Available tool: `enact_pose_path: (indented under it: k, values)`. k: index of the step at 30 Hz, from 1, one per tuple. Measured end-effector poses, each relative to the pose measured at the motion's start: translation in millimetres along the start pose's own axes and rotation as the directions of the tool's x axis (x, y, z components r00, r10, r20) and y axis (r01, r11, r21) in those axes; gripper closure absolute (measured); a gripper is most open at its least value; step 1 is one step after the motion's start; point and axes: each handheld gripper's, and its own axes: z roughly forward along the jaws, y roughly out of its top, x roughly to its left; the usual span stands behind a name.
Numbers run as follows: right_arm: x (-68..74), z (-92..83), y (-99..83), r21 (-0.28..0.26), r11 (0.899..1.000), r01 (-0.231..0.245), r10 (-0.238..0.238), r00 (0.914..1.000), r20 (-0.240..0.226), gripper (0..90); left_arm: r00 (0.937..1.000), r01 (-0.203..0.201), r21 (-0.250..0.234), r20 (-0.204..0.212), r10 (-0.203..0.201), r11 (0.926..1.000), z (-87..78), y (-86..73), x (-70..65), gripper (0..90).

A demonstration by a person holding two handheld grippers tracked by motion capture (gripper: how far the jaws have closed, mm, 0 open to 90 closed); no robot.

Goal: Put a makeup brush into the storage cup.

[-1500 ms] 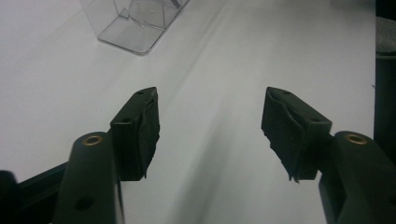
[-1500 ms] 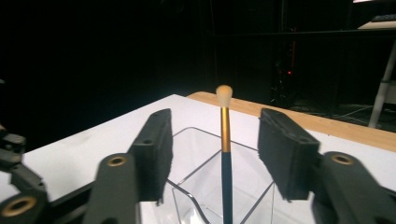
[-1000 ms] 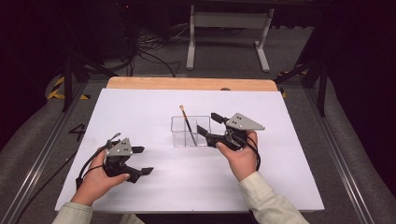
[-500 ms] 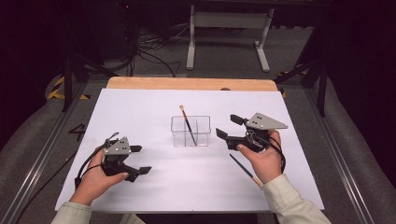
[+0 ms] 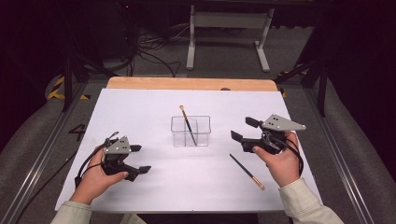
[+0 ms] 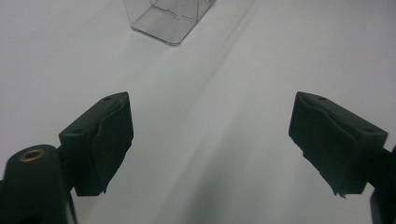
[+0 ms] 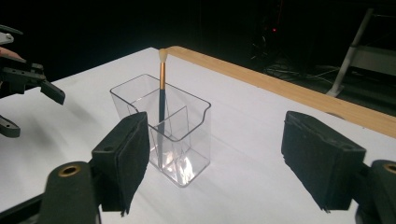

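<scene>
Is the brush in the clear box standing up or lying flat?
Standing, leaning. The brush rests in the divided box, handle down, its pale tip above the rim. Another brush lies flat on the table.

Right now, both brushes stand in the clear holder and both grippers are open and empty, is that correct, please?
Not quite: one brush stands in the holder; the other brush lies on the table near the right gripper, as the high view shows. Both grippers, including the left gripper, are open and empty.

Dark room; grey carpet floor (image 5: pixel 280 51); white metal stand (image 5: pixel 227 21), cables (image 5: pixel 149 58) behind white-topped table (image 5: pixel 140 107)
</scene>
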Motion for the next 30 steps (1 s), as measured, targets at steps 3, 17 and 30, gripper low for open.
enact_pose_path:
  k: [3,17,30]
  values:
    - [-1.3,-3.6,-0.5,0.007,1.000,-0.003,0.003,1.0000,0.002,24.4,1.0000,-0.005,0.004,-0.001,0.005,1.0000,0.3,0.3,0.3,14.6]
    - [-7.6,-26.7,-2.3,0.050,0.999,-0.016,0.015,0.9998,0.016,24.4,0.9999,-0.013,-0.006,0.005,0.013,0.9999,-0.3,3.1,0.1,14.3]
    - [-10.0,-37.7,-8.8,0.136,0.990,-0.028,0.027,0.9995,0.015,28.8,0.9994,-0.029,-0.001,0.021,0.029,0.9996,4.3,8.1,-0.5,14.3]
